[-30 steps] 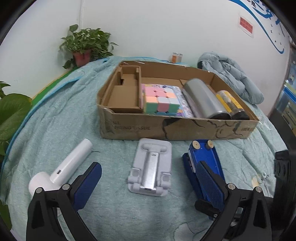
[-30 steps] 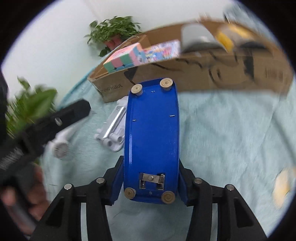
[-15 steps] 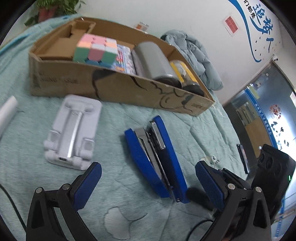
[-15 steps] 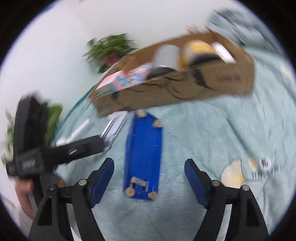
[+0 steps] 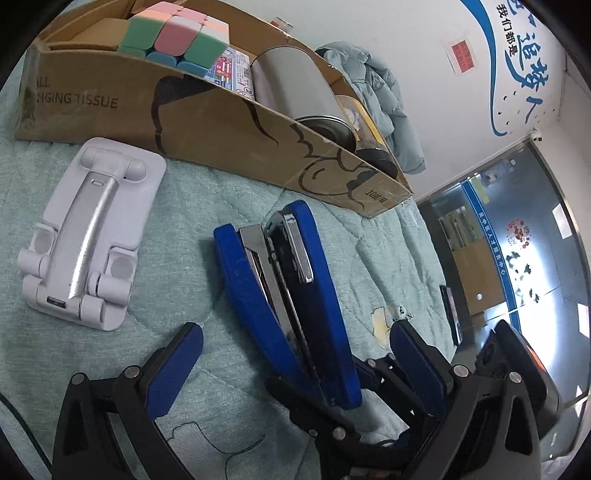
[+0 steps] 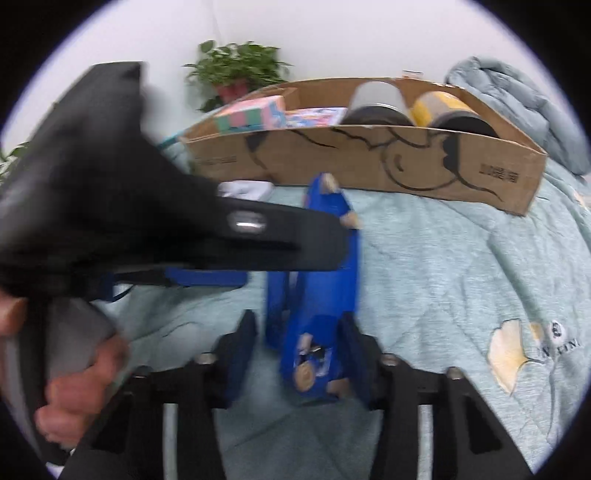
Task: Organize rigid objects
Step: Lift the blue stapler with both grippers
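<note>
A blue stapler (image 5: 291,295) lies on its side on the teal quilt, in front of the cardboard box (image 5: 207,122). My left gripper (image 5: 295,369) is open, its fingers on either side of the stapler's near end. In the right wrist view the stapler (image 6: 317,280) sits between the fingers of my right gripper (image 6: 299,354), which is open and close around its near end; the view is blurred. The left gripper's black body (image 6: 110,221) crosses that view. A white phone stand (image 5: 88,229) lies to the left.
The box holds a pastel cube (image 5: 173,33), a printed pack (image 5: 232,70), a silver cylinder (image 5: 295,85) and a yellow jar (image 6: 447,107). A potted plant (image 6: 236,74) and a grey-blue jacket (image 6: 517,107) lie behind the box.
My left gripper swung right and closed in on the stapler. My right gripper let go of the stapler, which turned onto its side, then moved back in around its near end.
</note>
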Available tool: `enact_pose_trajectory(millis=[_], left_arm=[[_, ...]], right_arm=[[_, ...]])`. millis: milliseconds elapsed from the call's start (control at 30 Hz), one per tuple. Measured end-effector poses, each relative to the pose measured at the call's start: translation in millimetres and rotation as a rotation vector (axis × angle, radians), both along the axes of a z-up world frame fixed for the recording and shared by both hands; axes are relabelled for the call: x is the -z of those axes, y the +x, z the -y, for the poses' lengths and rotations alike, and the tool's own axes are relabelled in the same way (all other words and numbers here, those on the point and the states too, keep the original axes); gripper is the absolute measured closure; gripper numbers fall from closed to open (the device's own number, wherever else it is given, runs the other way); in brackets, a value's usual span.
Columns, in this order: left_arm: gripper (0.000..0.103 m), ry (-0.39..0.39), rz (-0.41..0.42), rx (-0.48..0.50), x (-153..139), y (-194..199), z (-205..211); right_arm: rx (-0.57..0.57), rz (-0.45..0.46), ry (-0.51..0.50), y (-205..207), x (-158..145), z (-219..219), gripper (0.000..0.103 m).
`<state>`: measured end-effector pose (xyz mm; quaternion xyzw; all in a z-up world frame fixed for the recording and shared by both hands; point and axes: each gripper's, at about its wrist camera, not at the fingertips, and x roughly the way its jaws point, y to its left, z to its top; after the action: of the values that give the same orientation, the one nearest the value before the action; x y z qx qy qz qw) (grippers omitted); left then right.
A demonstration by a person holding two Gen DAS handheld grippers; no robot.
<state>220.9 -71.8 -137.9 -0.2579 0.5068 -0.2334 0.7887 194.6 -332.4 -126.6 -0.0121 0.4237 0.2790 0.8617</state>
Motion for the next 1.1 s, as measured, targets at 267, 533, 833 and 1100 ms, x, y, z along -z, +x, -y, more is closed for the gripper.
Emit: enact_pose_trajectory(millis=[267, 533, 833, 1100], left_arm=[[0.002, -0.018, 0.014, 0.001, 2, -10, -3], [0.001, -0.019, 0.057, 0.002, -6, -7, 11], [0.001, -0.002, 0.008, 0.05, -2, 13, 32], [0.004, -0.008, -0.012, 0.093, 3, 22, 49]], right_arm=[[-0.002, -0.387, 0.536, 38, 24, 52, 0.065], [0.075, -0.201, 0.414, 21, -1, 83, 0.019], [0.062, 0.017, 0.065, -9, -12, 39, 0.019], [0.093, 0.024, -0.07, -13, 2, 24, 0.047]])
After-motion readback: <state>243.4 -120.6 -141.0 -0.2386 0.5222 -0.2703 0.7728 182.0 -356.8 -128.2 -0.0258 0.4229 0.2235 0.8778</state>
